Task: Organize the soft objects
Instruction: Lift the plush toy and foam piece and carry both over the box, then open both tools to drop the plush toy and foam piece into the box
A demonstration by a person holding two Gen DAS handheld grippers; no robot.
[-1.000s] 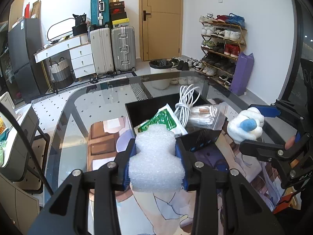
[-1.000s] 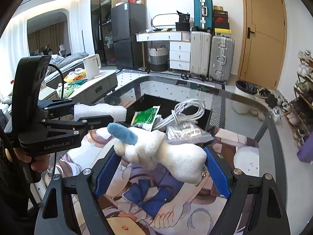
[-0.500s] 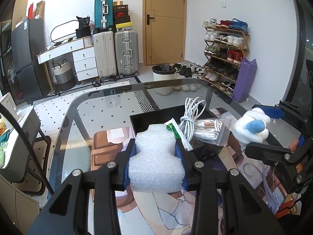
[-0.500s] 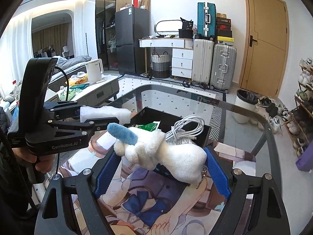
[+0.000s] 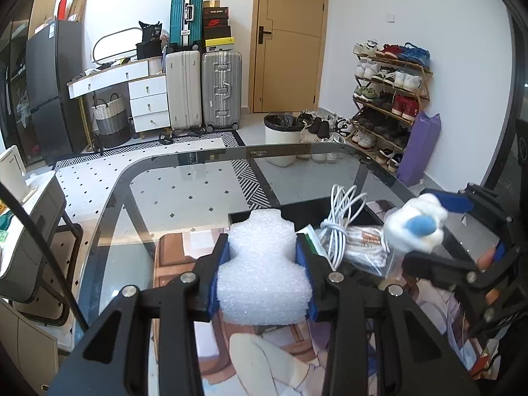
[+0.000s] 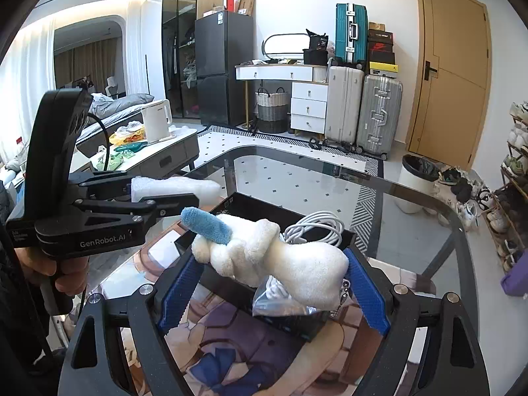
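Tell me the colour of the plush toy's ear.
Blue, on a white plush toy; the ear shows best in the right wrist view.

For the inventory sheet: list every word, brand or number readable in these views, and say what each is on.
"GenRobot.AI": on the side of the left gripper, right wrist view.
Smaller print at the rear of that gripper body: too small to read.
Label on the fridge: blurred.
Shoe boxes stacked on the suitcases: logos and print unreadable.
Print on the glass table edge: too small.
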